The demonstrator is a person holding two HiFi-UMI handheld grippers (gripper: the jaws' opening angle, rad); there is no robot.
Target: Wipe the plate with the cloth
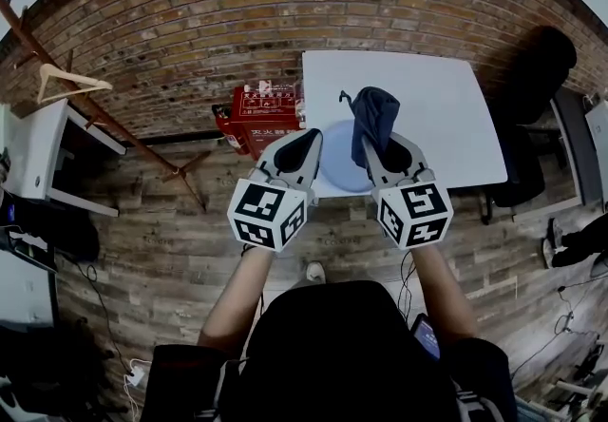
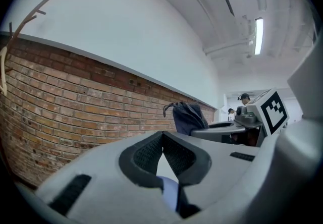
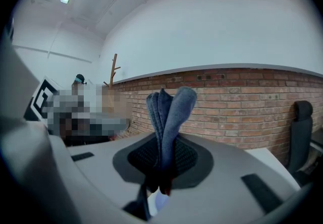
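Two claws: both over the white counter (image 1: 456, 106).
Left claw (image 1: 306, 141): closed, holding nothing.
Plate (image 1: 340, 171): on the counter, between the claws.
Cloth (image 1: 373, 114): soft, light, floppy.
Right claw (image 1: 385, 148): pinching the cloth's bottom end, a good spot.

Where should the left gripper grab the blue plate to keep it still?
Probably its left rim, coming in low from the left. The plate lies flat on the table, so only the thin rim offers a pinch. The left gripper sits beside that edge, while the cloth in the right gripper is at the other.
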